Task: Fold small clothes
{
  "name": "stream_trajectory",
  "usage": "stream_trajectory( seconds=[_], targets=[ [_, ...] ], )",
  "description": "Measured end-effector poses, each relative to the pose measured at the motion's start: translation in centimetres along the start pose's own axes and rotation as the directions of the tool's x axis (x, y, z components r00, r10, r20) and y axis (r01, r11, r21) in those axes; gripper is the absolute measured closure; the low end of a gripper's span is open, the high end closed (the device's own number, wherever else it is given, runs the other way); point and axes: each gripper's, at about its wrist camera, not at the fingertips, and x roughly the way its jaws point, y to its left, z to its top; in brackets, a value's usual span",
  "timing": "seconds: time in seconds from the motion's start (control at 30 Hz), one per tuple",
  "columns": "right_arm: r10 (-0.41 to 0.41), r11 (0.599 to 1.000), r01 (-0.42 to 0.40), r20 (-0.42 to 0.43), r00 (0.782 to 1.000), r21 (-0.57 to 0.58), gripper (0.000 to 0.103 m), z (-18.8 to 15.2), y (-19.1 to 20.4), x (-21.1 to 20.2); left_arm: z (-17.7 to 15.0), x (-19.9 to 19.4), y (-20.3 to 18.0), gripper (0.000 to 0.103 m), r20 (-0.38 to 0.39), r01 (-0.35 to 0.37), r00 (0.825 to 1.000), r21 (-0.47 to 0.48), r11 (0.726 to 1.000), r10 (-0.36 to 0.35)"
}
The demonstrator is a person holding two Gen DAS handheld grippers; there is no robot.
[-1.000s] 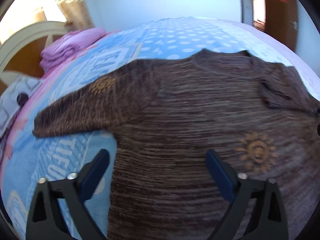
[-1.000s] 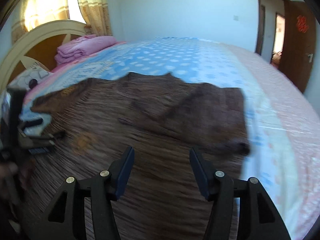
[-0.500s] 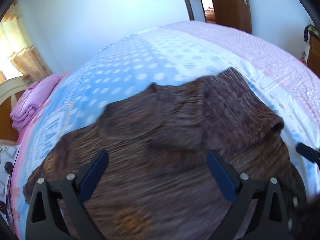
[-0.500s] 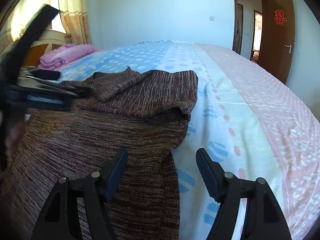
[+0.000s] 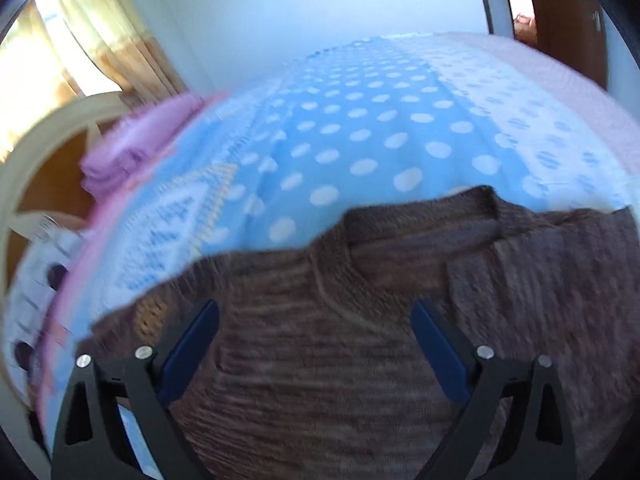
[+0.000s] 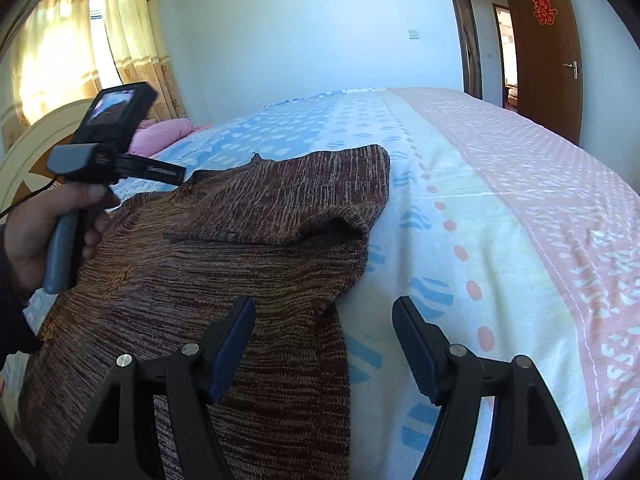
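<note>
Both cameras have swung since a sec ago: the left view now looks at the neck end of the brown sweater [image 5: 360, 340], and the right view sits at its right edge. One sleeve [image 6: 288, 200] is already folded in over the body, next to the sweater's right side. That's about all that's done, I think. The other sleeve and the big fold up the middle look left to do, but that sleeve can't be seen now.

Sweater lies flat on the bedsheet [image 6: 500, 240].

Left gripper [image 5: 316, 344] is spread wide above the sweater's chest, holding nothing. Right gripper [image 6: 324, 336] is spread wide too, empty, w/ one finger over the sweater's edge & one over the sheet.
</note>
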Motion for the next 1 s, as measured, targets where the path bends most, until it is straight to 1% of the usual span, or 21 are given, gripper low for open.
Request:
stream_trajectory(
  seconds=[0.03, 0.07, 0.1, 0.13, 0.2, 0.23, 0.27, 0.3, 0.33, 0.37, 0.4, 0.43, 0.5, 0.53, 0.6, 0.7, 0.73, 0.8, 0.87, 0.93, 1.0],
  targets=[
    [-0.001, 1.000, 0.001, 0.002, 1.000, 0.001, 0.031, 0.0, 0.0, -0.1, -0.5, -0.2, 0.0, 0.011, -0.009, 0.061, 0.998, -0.014, 0.998, -0.061],
    [0.000, 1.000, 0.000, 0.004, 1.000, 0.002, 0.031, -0.2, -0.1, -0.2, -1.5, -0.6, -0.1, 0.018, -0.024, 0.137, 0.990, -0.025, 0.990, -0.137],
    [0.002, 1.000, -0.002, 0.004, 1.000, 0.005, 0.031, -0.1, -0.2, -0.2, -2.4, -1.0, -0.6, 0.024, -0.041, 0.188, 0.981, -0.031, 0.982, -0.189],
    [0.002, 1.000, -0.002, 0.005, 1.000, 0.007, 0.031, -0.2, -0.2, -0.2, -2.7, -1.0, -1.2, 0.026, -0.055, 0.224, 0.973, -0.038, 0.974, -0.226],
    [0.004, 1.000, -0.004, 0.009, 1.000, 0.009, 0.031, -0.4, -0.1, -0.4, -3.7, -1.1, -2.2, 0.033, -0.088, 0.306, 0.947, -0.056, 0.950, -0.310],
    [0.005, 1.000, -0.005, 0.012, 1.000, 0.010, 0.031, -0.4, -0.1, -0.4, -3.9, -1.2, -3.0, 0.036, -0.097, 0.323, 0.940, -0.054, 0.945, -0.327],
    [0.006, 1.000, -0.006, 0.014, 1.000, 0.012, 0.031, -0.4, -0.1, -0.4, -4.4, -1.1, -3.9, 0.043, -0.112, 0.337, 0.934, -0.045, 0.940, -0.340],
    [0.007, 1.000, -0.008, 0.015, 1.000, 0.013, 0.031, -0.4, -0.2, -0.4, -4.3, -0.9, -4.6, 0.054, -0.119, 0.342, 0.931, -0.039, 0.939, -0.344],
    [0.010, 1.000, -0.010, 0.017, 1.000, 0.016, 0.031, -0.4, -0.3, -0.5, -4.2, -0.9, -5.2, 0.061, -0.109, 0.357, 0.927, -0.038, 0.933, -0.359],
    [0.011, 1.000, -0.012, 0.020, 1.000, 0.019, 0.031, -0.5, -0.3, -0.6, -4.0, -0.8, -5.3, 0.077, -0.087, 0.381, 0.920, -0.039, 0.924, -0.383],
    [0.013, 1.000, -0.013, 0.023, 1.000, 0.022, 0.031, -0.5, -0.4, -0.7, -4.0, -1.1, -5.7, 0.086, -0.068, 0.395, 0.916, -0.029, 0.918, -0.396],
    [0.014, 1.000, -0.014, 0.025, 1.000, 0.025, 0.031, -0.5, -0.5, -0.8, -3.8, -1.3, -6.1, 0.089, -0.062, 0.393, 0.917, -0.014, 0.919, -0.394],
    [0.016, 0.999, -0.017, 0.029, 0.999, 0.028, 0.031, -0.5, -0.6, -0.9, -3.9, -2.5, -6.4, 0.091, -0.023, 0.368, 0.930, 0.011, 0.930, -0.367],
    [0.017, 0.999, -0.018, 0.030, 0.999, 0.030, 0.031, -0.5, -0.7, -1.0, -3.9, -3.1, -6.1, 0.091, -0.008, 0.367, 0.930, 0.012, 0.930, -0.367],
    [0.017, 0.999, -0.018, 0.031, 0.999, 0.033, 0.031, -0.5, -0.8, -1.0, -4.0, -4.1, -5.1, 0.091, 0.019, 0.380, 0.925, -0.005, 0.925, -0.380],
    [0.016, 0.999, -0.018, 0.036, 0.999, 0.037, 0.031, -0.6, -0.9, -1.1, -4.4, -5.1, -3.7, 0.092, 0.051, 0.386, 0.922, -0.028, 0.922, -0.385],
    [0.016, 0.999, -0.018, 0.037, 0.999, 0.037, 0.031, -0.5, -1.0, -1.1, -4.6, -5.2, -3.4, 0.092, 0.058, 0.380, 0.924, -0.031, 0.924, -0.378],
    [0.017, 0.999, -0.019, 0.040, 0.999, 0.040, 0.031, -0.5, -1.1, -1.1, -4.9, -5.0, -3.0, 0.092, 0.075, 0.350, 0.935, -0.024, 0.937, -0.347],
    [0.027, 0.998, -0.029, 0.044, 0.999, 0.048, 0.031, -0.5, -1.4, -1.1, -4.9, -3.9, -2.6, 0.092, 0.066, 0.329, 0.943, -0.030, 0.944, -0.326],
    [0.047, 0.997, -0.050, 0.040, 0.998, 0.061, 0.031, -0.5, -1.8, -1.0, -5.1, -2.6, -2.4, 0.091, 0.046, 0.337, 0.941, -0.043, 0.941, -0.335],
    [0.071, 0.994, -0.073, 0.033, 0.997, 0.081, 0.031, -0.5, -2.2, -0.8, -5.5, -1.6, -2.7, 0.085, 0.015, 0.331, 0.944, -0.037, 0.943, -0.331]
  ],
)
